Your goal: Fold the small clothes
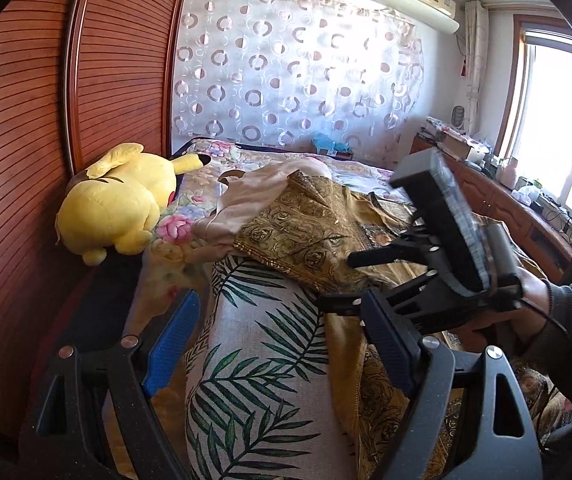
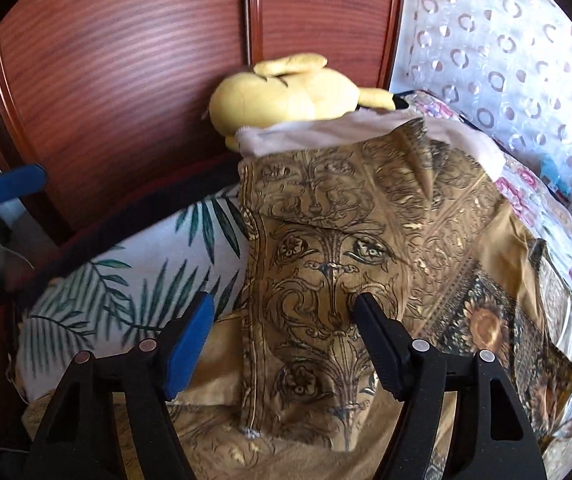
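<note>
A gold garment with dark ornate print [image 2: 325, 208] lies spread on the bed, one long folded panel on top of it. A pale pink garment [image 2: 325, 130] lies under its far edge. My right gripper [image 2: 284, 300] hangs open just above the gold garment, the folded panel's edge between its fingers and no pad pressing on it. In the left wrist view the right gripper [image 1: 345, 280] points down at the gold garment [image 1: 305, 224], held by a person's hand [image 1: 533, 292]. My left gripper [image 1: 282, 304] is open and empty over a leaf-print cushion [image 1: 254, 340].
A yellow plush toy [image 1: 122, 204] lies at the bed's far left against the slatted wooden wardrobe doors [image 1: 26, 120]. The floral bedspread [image 1: 214, 152] runs to a circle-patterned curtain. A cluttered wooden sideboard [image 1: 505, 200] stands under the window on the right.
</note>
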A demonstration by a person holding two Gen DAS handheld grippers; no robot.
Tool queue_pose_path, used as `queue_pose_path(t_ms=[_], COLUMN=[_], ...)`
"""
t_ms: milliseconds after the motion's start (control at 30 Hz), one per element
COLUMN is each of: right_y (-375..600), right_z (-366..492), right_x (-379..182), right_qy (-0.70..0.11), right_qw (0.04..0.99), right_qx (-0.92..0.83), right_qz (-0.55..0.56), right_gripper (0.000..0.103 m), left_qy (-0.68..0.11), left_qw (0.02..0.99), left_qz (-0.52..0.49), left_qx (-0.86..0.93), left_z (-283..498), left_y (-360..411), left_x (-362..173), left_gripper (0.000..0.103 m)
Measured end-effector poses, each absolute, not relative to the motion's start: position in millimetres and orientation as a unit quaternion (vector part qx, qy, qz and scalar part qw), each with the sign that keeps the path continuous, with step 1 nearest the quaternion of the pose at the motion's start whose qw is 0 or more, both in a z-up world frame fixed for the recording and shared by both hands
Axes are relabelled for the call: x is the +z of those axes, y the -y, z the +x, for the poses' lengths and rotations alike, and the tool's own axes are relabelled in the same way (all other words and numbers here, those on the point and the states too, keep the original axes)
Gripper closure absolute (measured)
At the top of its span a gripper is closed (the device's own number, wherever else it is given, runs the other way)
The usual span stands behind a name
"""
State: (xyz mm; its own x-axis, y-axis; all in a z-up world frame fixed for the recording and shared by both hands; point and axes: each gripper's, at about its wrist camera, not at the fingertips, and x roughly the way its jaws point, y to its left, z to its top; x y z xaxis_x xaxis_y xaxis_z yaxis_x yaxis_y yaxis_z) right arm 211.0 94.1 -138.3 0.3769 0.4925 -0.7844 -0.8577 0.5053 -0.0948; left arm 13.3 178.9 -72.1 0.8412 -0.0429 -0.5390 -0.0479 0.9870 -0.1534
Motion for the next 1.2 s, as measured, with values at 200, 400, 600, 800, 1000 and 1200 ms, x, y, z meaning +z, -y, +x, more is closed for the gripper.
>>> queue_pose_path(t_ms=[200,400,600,800,1000,1200], right_y=[-89,-63,-33,-9,7,-7], right_z=[217,232,259,274,270,245], right_x=[-140,-129,-137,-151,-140,-115], right_qy=[-0.355,-0.334,-0.349,-0.354,-0.366,-0.324], right_qw=[0.796,0.820,0.863,0.879,0.886,0.885], right_qx=[0.441,0.443,0.353,0.305,0.275,0.324], right_qz=[-0.215,-0.139,-0.096,-0.089,-0.075,-0.082], right_gripper=[0.081,0.094,0.094,0.095,0.095,0.067], left_qy=[-0.280,-0.282,-0.288,-0.295,-0.300,-0.301], left_qw=[0.956,0.956,0.954,0.953,0.952,0.951], left_qz=[-0.083,-0.082,-0.081,-0.072,-0.065,-0.063], left_qx=[0.005,0.002,-0.004,-0.012,-0.015,-0.016], left_z=[12,13,16,20,21,22], left_y=[-182,-180,-173,-163,-154,-151], left_x=[-73,-75,-80,-83,-83,-83], left_gripper=[0.019,0.019,0.019,0.019,0.019,0.020])
